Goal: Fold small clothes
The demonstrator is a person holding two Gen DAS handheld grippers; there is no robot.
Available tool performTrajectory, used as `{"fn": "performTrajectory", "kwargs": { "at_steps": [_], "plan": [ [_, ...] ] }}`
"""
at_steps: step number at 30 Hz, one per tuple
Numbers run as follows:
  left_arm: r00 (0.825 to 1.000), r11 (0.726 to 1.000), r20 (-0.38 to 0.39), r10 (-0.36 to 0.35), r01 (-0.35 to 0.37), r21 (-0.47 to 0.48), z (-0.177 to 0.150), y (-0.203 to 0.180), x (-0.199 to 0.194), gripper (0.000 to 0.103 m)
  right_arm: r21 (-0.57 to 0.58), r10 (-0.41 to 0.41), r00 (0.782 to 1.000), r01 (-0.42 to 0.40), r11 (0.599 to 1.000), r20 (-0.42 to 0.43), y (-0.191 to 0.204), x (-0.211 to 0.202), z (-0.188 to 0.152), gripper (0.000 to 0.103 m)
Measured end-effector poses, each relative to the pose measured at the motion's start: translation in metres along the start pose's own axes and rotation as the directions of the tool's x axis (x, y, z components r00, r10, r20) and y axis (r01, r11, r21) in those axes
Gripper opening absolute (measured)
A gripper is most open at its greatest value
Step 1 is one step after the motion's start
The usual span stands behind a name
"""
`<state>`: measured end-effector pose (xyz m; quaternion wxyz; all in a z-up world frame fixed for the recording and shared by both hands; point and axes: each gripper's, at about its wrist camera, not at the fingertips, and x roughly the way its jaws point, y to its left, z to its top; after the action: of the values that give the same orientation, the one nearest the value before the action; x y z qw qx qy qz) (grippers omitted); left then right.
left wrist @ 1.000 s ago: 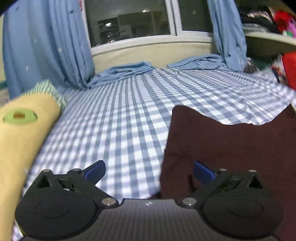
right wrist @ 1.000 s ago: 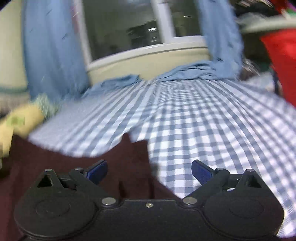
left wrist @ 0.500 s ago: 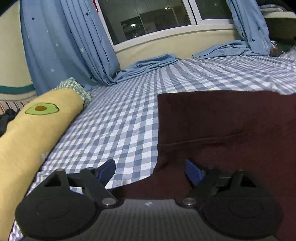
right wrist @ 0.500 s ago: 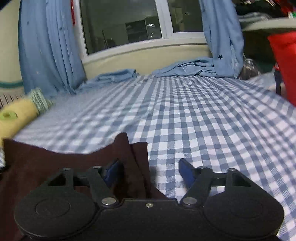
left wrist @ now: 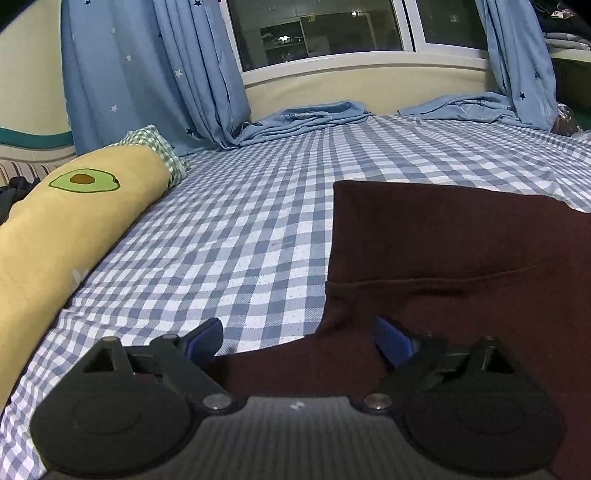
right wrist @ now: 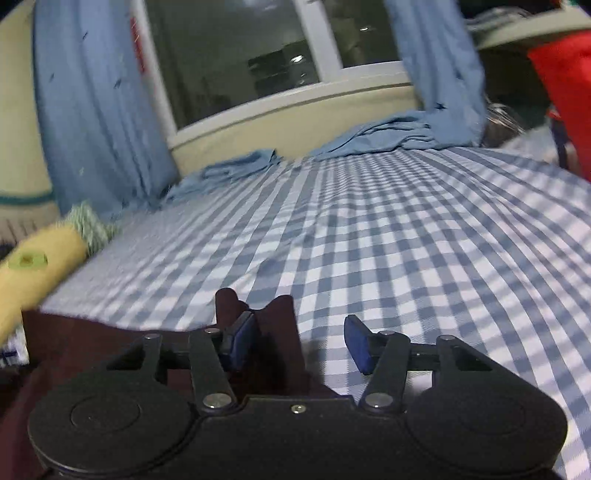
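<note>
Left wrist view, left to right. Lay along the left edge: a long yellow bolster (left wrist: 62, 225) with an avocado print, its green-checked end pointing toward the blue star curtain (left wrist: 147, 74). Spread across the middle: blue-and-white checked bedsheet (left wrist: 240, 229), with curtain hems bunched at its far edge under a dark window (left wrist: 317, 33). Rested flat on the sheet at the right: the dark maroon garment (left wrist: 461, 251), one layer turned over another, a straight edge crossing it. Stood wide apart low in the frame: the left gripper (left wrist: 297, 336), jaws having just widened a little, left pad over bare sheet, right pad over maroon cloth, the garment's near left corner between them, not pinched.

Right wrist view, left to right, somewhat blurred. Seen again at far left: the bolster (right wrist: 37, 269), and below it the garment (right wrist: 92, 343) filling the lower left corner. Pushed up into two small peaks near the centre: the garment's right edge, bunched against the left pad of the right gripper (right wrist: 303, 338). Stood about half apart: its jaws, having just been closing, the right pad over bare checked sheet (right wrist: 424, 240) and clear of the cloth, so no grip made. Showed at the far right edge: something red (right wrist: 565, 96), too blurred to identify.
</note>
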<state>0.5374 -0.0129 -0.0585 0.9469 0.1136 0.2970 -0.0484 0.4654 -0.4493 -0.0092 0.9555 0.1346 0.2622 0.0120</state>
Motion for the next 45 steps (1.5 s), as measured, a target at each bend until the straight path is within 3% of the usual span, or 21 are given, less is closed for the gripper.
{"fn": "performTrajectory", "kwargs": {
  "at_steps": [2,3,4,5,11,15,17,19,21,23,25,27,30,31,32,33,37,42,45],
  "plan": [
    [1.0,1.0,0.001,0.002,-0.002,-0.001,-0.001,0.0,0.0,0.093,-0.014,0.011,0.999,-0.012,1.0,-0.044,0.004,0.01,-0.001,0.039],
    [1.0,1.0,0.0,0.003,-0.003,-0.002,0.0,-0.001,0.0,0.093,-0.021,0.011,0.998,-0.012,1.0,-0.055,0.005,0.013,-0.002,0.013],
    [1.0,1.0,-0.001,0.003,-0.003,-0.003,0.0,0.0,-0.001,0.093,-0.026,0.001,0.998,-0.002,1.0,-0.055,0.007,0.013,-0.002,0.004],
    [1.0,1.0,-0.001,0.003,-0.003,-0.004,0.0,0.0,-0.001,0.093,-0.024,-0.016,0.999,0.015,1.0,-0.048,0.006,0.012,-0.002,0.003],
    [1.0,1.0,-0.001,0.009,-0.009,0.002,0.0,-0.002,-0.001,0.094,0.094,-0.076,0.997,0.074,0.993,0.023,-0.018,-0.006,-0.002,0.002],
    [1.0,1.0,-0.001,0.011,-0.011,-0.005,0.0,-0.001,0.0,0.095,0.163,-0.09,0.993,0.101,0.982,-0.072,-0.034,0.014,-0.017,0.002],
    [1.0,1.0,-0.003,0.012,-0.012,-0.007,0.0,-0.001,0.0,0.095,0.172,-0.092,0.994,0.102,0.98,-0.062,-0.035,0.012,-0.015,0.003],
    [1.0,1.0,-0.003,0.012,-0.012,-0.011,0.0,-0.001,0.0,0.096,0.151,-0.125,0.991,0.13,0.98,-0.046,-0.032,0.005,-0.014,0.012],
    [1.0,1.0,-0.003,0.012,-0.012,-0.015,0.0,-0.001,0.0,0.096,0.125,-0.197,0.979,0.202,0.971,-0.046,-0.03,-0.005,-0.012,0.03],
    [1.0,1.0,-0.004,0.011,-0.011,-0.02,0.0,0.0,0.0,0.097,0.094,-0.222,0.975,0.224,0.97,-0.03,-0.026,-0.019,-0.009,0.036],
    [1.0,1.0,-0.003,0.01,-0.01,-0.022,0.0,0.0,0.0,0.097,0.053,-0.201,0.979,0.201,0.978,-0.001,-0.016,-0.035,-0.008,0.048],
    [1.0,1.0,-0.001,0.01,-0.01,-0.025,-0.001,0.0,0.0,0.097,0.009,-0.154,0.988,0.154,0.988,0.008,-0.006,-0.044,-0.006,0.053],
    [1.0,1.0,0.001,0.016,-0.016,-0.021,-0.001,-0.001,0.0,0.097,-0.079,-0.124,0.992,0.122,0.989,-0.021,0.013,-0.035,-0.007,0.054],
    [1.0,1.0,0.002,0.018,-0.018,-0.019,-0.001,-0.002,0.0,0.097,-0.098,-0.132,0.991,0.128,0.987,-0.032,0.019,-0.028,-0.008,0.048],
    [1.0,1.0,0.002,0.021,-0.021,-0.017,0.0,-0.002,-0.001,0.098,-0.11,-0.131,0.99,0.125,0.986,-0.048,0.023,-0.02,-0.008,0.038],
    [1.0,1.0,0.002,0.022,-0.022,-0.016,-0.001,-0.002,0.0,0.098,-0.119,-0.125,0.99,0.116,0.986,-0.066,0.025,-0.015,-0.009,0.016],
    [1.0,1.0,-0.001,0.026,-0.026,-0.013,-0.001,-0.003,0.0,0.099,-0.126,-0.151,0.988,0.147,0.981,-0.024,0.029,-0.023,-0.008,0.013],
    [0.999,0.999,-0.001,0.032,-0.032,-0.009,0.0,-0.005,0.0,0.099,-0.07,-0.152,0.985,0.146,0.987,-0.083,0.019,-0.009,-0.02,0.018],
    [1.0,1.0,-0.003,0.023,-0.023,-0.017,0.0,-0.004,-0.001,0.099,-0.062,-0.167,0.983,0.162,0.985,-0.072,0.02,-0.016,-0.015,0.034]
  ]
}}
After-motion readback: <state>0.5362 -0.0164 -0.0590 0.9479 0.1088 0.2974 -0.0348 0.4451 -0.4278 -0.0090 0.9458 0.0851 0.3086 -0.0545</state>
